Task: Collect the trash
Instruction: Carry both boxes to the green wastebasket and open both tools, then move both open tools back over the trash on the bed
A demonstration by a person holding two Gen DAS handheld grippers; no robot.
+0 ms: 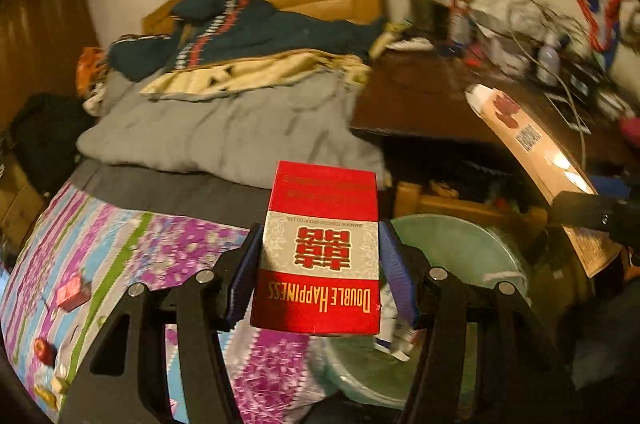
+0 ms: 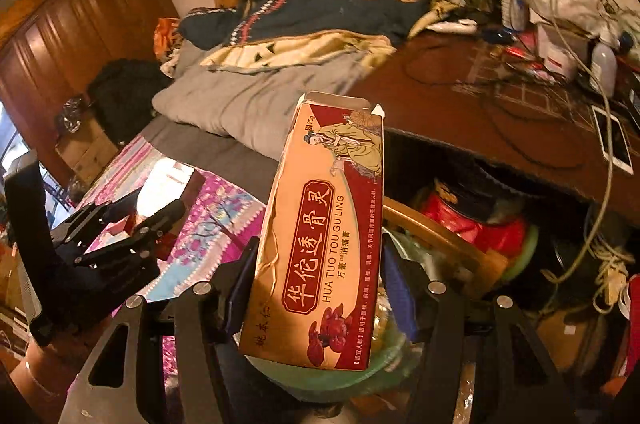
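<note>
My left gripper (image 1: 320,264) is shut on a red Double Happiness cigarette box (image 1: 320,248) and holds it over the edge of the bed, just left of a green basin (image 1: 452,248) that holds some crumpled trash (image 1: 394,336). My right gripper (image 2: 316,288) is shut on a long tan ointment carton (image 2: 324,236) with an open top flap, held above the same green basin (image 2: 332,380). The carton also shows at the right of the left wrist view (image 1: 532,144). The left gripper shows at the left of the right wrist view (image 2: 120,240).
A flowered sheet (image 1: 120,244) carries small red items (image 1: 72,294). Grey bedding (image 1: 224,128) and a dark sweater lie behind. A cluttered brown desk (image 2: 460,92) with cables stands at right. A wooden stool frame (image 2: 440,228) and red bag (image 2: 480,220) sit under it.
</note>
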